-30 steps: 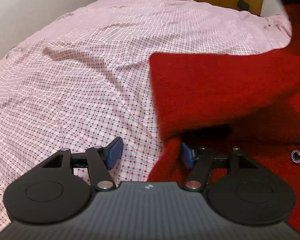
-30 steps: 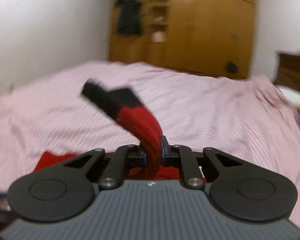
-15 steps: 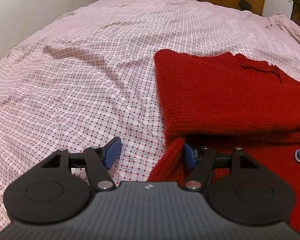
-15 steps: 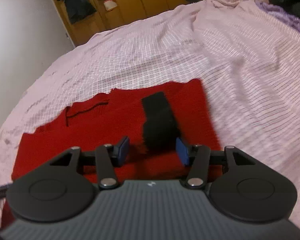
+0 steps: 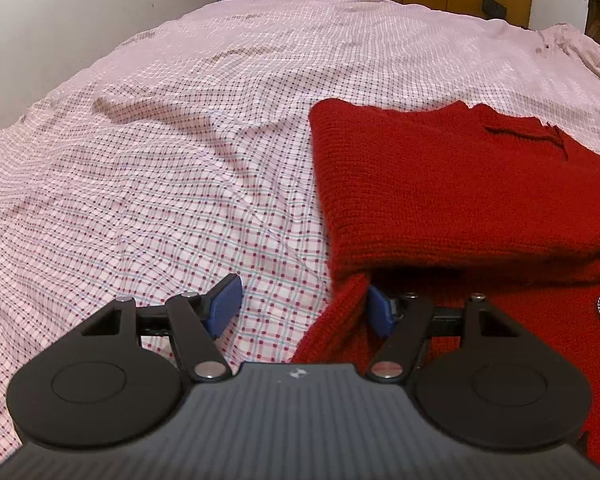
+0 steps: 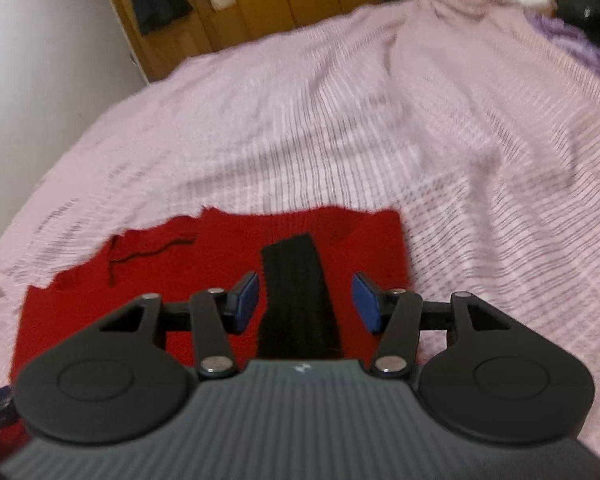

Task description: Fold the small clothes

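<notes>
Left gripper [image 5: 302, 306] was spread, straddling red sweater [image 5: 460, 184] hem edge, unclamped. Right gripper [image 6: 304, 300] was released over black cuff [image 6: 296, 292]. One sweater was laid on bedsheet [image 5: 160, 168]; open sheet was seen leftward.

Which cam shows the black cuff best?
Right wrist: the black cuff lies on the red sweater, between the open pads of the right gripper, untouched. Left wrist shows only red knit and buttons; no cuff visible.
</notes>
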A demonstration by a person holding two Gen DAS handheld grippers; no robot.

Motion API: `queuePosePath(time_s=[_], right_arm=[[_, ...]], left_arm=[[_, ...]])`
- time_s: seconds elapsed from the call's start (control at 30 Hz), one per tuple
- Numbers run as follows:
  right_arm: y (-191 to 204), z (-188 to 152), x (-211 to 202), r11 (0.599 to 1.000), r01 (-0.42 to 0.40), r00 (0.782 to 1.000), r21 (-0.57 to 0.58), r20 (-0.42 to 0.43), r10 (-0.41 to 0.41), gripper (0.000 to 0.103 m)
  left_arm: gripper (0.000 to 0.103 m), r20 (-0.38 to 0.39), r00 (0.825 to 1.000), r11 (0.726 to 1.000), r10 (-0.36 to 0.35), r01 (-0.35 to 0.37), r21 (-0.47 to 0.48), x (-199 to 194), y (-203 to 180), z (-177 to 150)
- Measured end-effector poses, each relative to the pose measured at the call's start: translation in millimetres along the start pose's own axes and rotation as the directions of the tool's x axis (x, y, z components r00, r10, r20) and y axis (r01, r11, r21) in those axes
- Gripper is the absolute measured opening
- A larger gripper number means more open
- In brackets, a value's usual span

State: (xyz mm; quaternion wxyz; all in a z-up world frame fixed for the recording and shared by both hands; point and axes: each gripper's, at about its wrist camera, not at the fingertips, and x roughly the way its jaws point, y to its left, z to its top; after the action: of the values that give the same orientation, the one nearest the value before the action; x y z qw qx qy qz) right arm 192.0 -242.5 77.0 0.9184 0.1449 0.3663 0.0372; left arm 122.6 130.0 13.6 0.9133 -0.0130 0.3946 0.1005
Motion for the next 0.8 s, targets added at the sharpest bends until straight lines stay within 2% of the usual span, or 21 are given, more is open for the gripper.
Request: queuePosePath(time_s=[0.07,0.13,0.23,0.3,0.37,0.4,0.43,0.53,0.6,0.67,0.8], right_arm=[[7.6,-1.7,7.4,0.999,-0.043,0.998,-0.022,-0.036,0.042,0.015],[18.0,-3.9,-2.8,0.996,-0.059,0.998,-0.074,0.001,0.06,0.013],[17.2,-1.8,-24.9,0.997,-0.032,0.993,-0.075,0.112,0.041,0.013],[13.2,-3.3,-27.8,0.997,0.025,0.99,-0.072,0.139,-0.015,0.013],[8.4,-8.6,-15.5,0.993,0.087,0.991,-0.082,0.104,-0.078,0.014],[4.4,-12.6,-4.5,0.992,0.098,0.994,-0.074,0.06,-0.094,0.015],[1.8,-16.2,3.4,0.992,0.105,0.994,-0.068,0.04,-0.102,0.02],[0.4,-23.0,8.8,0.99,0.124,0.99,-0.069,0.072,-0.119,0.025],[2.9,-22.0,3.2,0.989,0.13,0.989,-0.067,0.076,-0.124,0.027],[5.2,-18.0,-5.5,0.99,0.126,0.99,-0.062,0.073,-0.121,0.034],[10.4,-19.9,-45.2,0.993,0.101,0.989,-0.069,0.112,-0.092,0.044]], left_arm=[[0.073,0.0,1.0,1.0,-0.001,0.001,0.0,0.0,0.2,0.1],[0.073,0.0,1.0,1.0,0.0,0.0,0.0,-0.2,0.2,0.1],[0.073,0.002,1.0,1.0,-0.001,0.001,0.002,-0.3,0.0,0.0],[0.075,0.011,1.0,1.0,-0.005,0.004,0.019,0.1,-1.6,-0.6],[0.079,0.015,1.0,1.0,-0.007,0.006,0.029,2.0,-3.4,-1.0],[0.079,0.015,1.0,1.0,-0.004,0.004,0.031,2.7,-4.6,-1.1],[0.079,0.015,1.0,0.999,-0.001,0.0,0.035,3.0,-5.4,-1.2],[0.079,0.015,1.0,0.999,-0.004,0.003,0.037,3.1,-4.7,-1.4],[0.079,0.012,1.0,0.999,-0.01,0.009,0.034,3.0,-3.1,-1.0],[0.079,0.012,1.0,0.999,-0.007,0.007,0.038,1.2,-3.0,-0.6],[0.079,0.009,1.0,0.999,-0.004,0.004,0.05,-13.4,-5.4,-1.3]])
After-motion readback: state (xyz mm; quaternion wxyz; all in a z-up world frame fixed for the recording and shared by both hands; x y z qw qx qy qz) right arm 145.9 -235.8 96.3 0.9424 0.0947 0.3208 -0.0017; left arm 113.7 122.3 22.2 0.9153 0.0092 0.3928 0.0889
